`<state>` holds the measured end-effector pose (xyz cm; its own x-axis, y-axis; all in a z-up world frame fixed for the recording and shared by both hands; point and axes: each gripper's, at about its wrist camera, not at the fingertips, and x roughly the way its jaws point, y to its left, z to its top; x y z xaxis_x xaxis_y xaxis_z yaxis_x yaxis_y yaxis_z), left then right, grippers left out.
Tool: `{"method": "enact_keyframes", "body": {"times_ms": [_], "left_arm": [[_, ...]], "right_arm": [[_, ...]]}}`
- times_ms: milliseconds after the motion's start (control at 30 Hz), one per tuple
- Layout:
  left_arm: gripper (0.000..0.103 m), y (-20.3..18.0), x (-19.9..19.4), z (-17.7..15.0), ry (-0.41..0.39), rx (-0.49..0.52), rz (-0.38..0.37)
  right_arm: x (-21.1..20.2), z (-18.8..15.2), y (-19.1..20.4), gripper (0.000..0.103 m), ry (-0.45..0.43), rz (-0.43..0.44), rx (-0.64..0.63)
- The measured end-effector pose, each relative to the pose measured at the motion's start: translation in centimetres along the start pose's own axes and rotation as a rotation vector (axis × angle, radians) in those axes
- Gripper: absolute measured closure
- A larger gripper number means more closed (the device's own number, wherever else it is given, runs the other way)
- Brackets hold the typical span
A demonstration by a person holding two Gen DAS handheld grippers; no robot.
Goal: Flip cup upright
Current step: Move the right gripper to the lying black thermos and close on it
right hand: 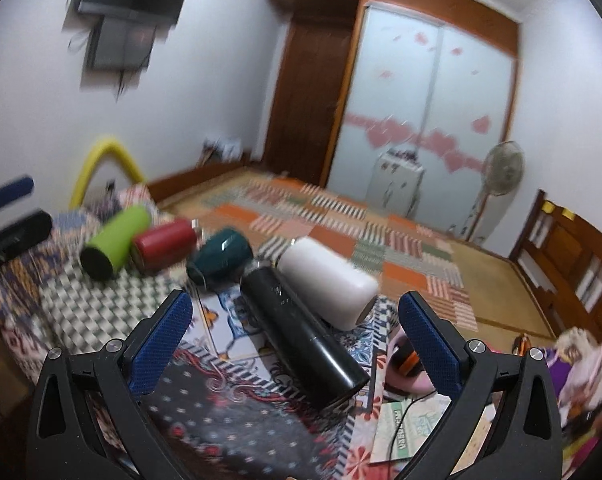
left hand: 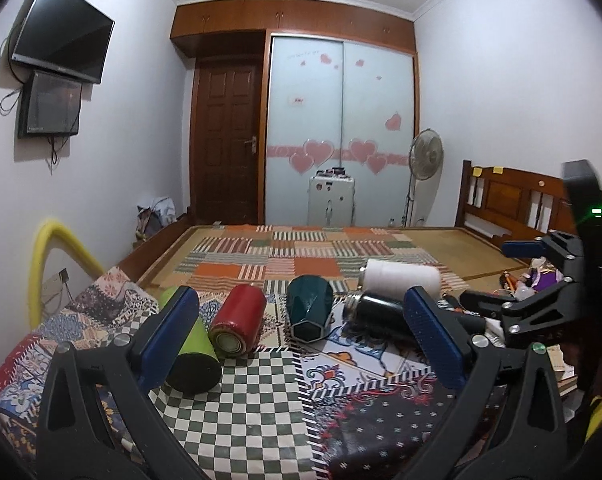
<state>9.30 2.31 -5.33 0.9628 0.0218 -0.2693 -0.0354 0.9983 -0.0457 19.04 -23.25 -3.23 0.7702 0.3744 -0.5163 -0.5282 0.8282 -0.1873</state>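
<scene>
Right claw: jaws spread wide, nothing between the pads, hovering above the patterned cloth. Black flask lying on its side directly ahead, between the 2 blue pads, base end nearest, neck end pointing away. White bottle just beyond and to the right of it, also on its side, touching or nearly touching the flask.

Left claw: jaws equally spread, empty. Green tumbler on its side against the left pad. Red cup on its side just ahead and left of centre. Dark teal faceted cup on its side dead ahead, between the pads. All 5 vessels down; none upright yet.

Which vessel counts as the task's cup: not determinable; teal cup the likeliest for the left claw, black flask for the right.

Handling notes, as judgement:
- Approach from above, pads across the body of 1 vessel only; neighbours close, so a narrow entry avoids nudging them into a roll.
- Grip near the middle of the body, not at the rim, so that the swing up stays balanced.
- Smooth round walls likely slippery; firm closure before lifting.
- Rotation through a quarter turn, base down, then release only once settled; soft cloth makes an uneven footing and a tall flask could topple.

Right view blurred; fine detail unreliable.
</scene>
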Motion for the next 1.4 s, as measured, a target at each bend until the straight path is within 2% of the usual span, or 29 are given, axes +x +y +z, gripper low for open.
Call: {"method": "enact_keyframes", "body": {"times_ms": [200,367,467,700,933,1167,1200,1233,1300,1400], "left_arm": [[0.0,0.4,3.1,-1.0,0.043,-0.012,-0.015],[0.0,-0.1,5.2,-2.0,0.066,0.033,0.037],[0.0,-0.4,6.1,-2.7,0.076,0.05,0.042],[0.0,-0.5,7.6,-3.9,0.107,0.042,0.031],[0.0,-0.3,8.1,-4.2,0.126,0.03,0.029],[0.0,-0.1,8.1,-4.3,0.126,0.037,0.038],[0.0,-0.1,8.1,-4.3,0.128,0.037,0.04],[0.0,0.0,8.1,-4.4,0.129,0.036,0.041],[0.0,0.1,8.1,-4.5,0.133,0.031,0.045],[0.0,0.2,8.0,-4.4,0.133,0.027,0.051]], "right_arm": [[6.7,0.0,-1.1,0.0,0.214,0.124,-0.086],[11.1,-0.3,-2.7,0.002,0.408,0.26,-0.078],[12.8,0.0,-3.2,0.008,0.482,0.3,-0.11],[14.8,0.1,-2.7,0.011,0.599,0.388,-0.143],[15.8,-0.4,-2.5,0.025,0.664,0.398,-0.156],[16.1,-0.7,-1.9,0.028,0.692,0.353,-0.189],[16.3,-0.7,-1.9,0.03,0.69,0.342,-0.189],[17.1,-0.5,-2.2,0.036,0.688,0.335,-0.184],[17.6,-0.2,-2.6,0.038,0.697,0.364,-0.154],[17.7,-0.3,-2.8,0.038,0.695,0.355,-0.124]]}}
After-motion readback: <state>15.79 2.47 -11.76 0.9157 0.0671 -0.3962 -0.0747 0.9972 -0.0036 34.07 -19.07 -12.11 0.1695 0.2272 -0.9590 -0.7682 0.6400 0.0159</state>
